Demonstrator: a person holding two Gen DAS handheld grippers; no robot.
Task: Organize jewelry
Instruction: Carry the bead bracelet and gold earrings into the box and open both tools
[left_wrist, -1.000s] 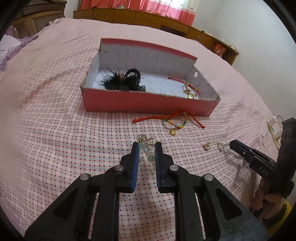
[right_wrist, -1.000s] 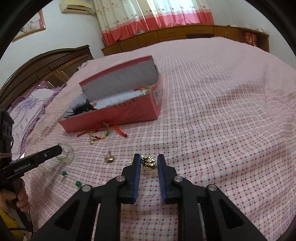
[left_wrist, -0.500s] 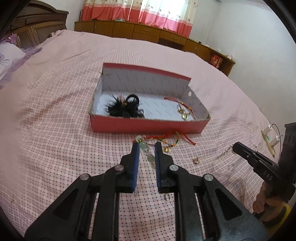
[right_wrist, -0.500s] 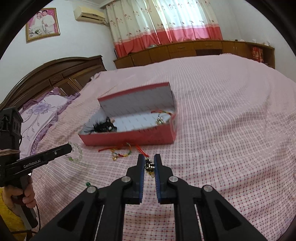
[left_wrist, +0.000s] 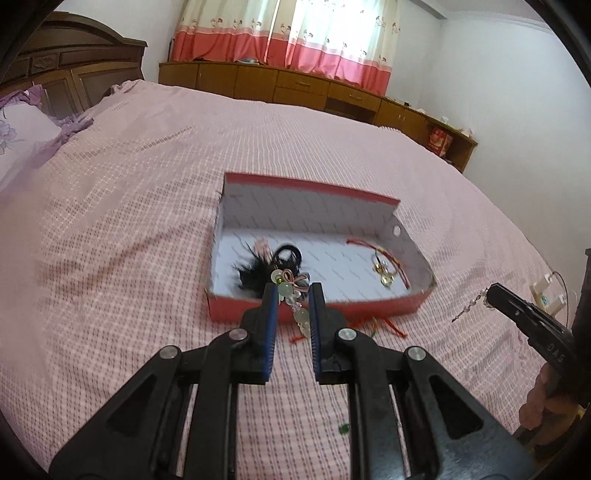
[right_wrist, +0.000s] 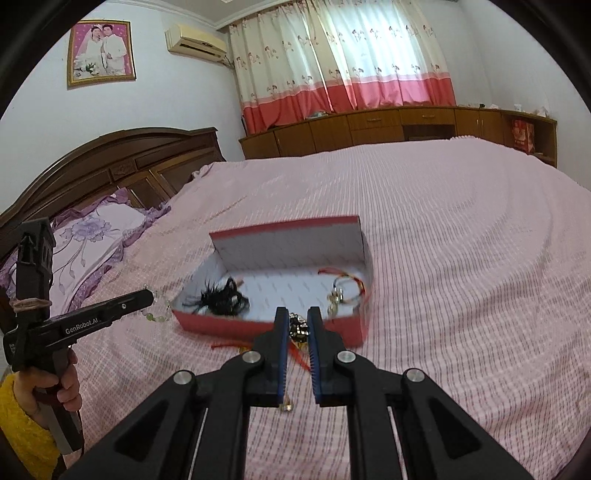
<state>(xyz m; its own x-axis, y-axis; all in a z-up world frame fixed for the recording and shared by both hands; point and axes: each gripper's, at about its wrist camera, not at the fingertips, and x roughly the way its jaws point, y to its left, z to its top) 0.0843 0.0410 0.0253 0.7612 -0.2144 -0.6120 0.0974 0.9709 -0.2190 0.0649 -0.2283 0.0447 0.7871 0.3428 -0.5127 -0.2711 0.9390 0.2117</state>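
Jewelry that lay on the bedspread (left_wrist: 110, 258) a second ago now hangs above it: the left gripper (left_wrist: 291, 299) pinches a beaded charm (left_wrist: 290, 295), the right gripper (right_wrist: 298, 325) a small gold piece (right_wrist: 298, 328), both just before the red box (left_wrist: 369, 308) (drop-off looks next).

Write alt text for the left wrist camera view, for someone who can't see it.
The left tool grips a pale green beaded bracelet just in front of an open red box on a pink checked bedspread. Inside the box lie a black feathered hairpiece and a red cord bracelet.
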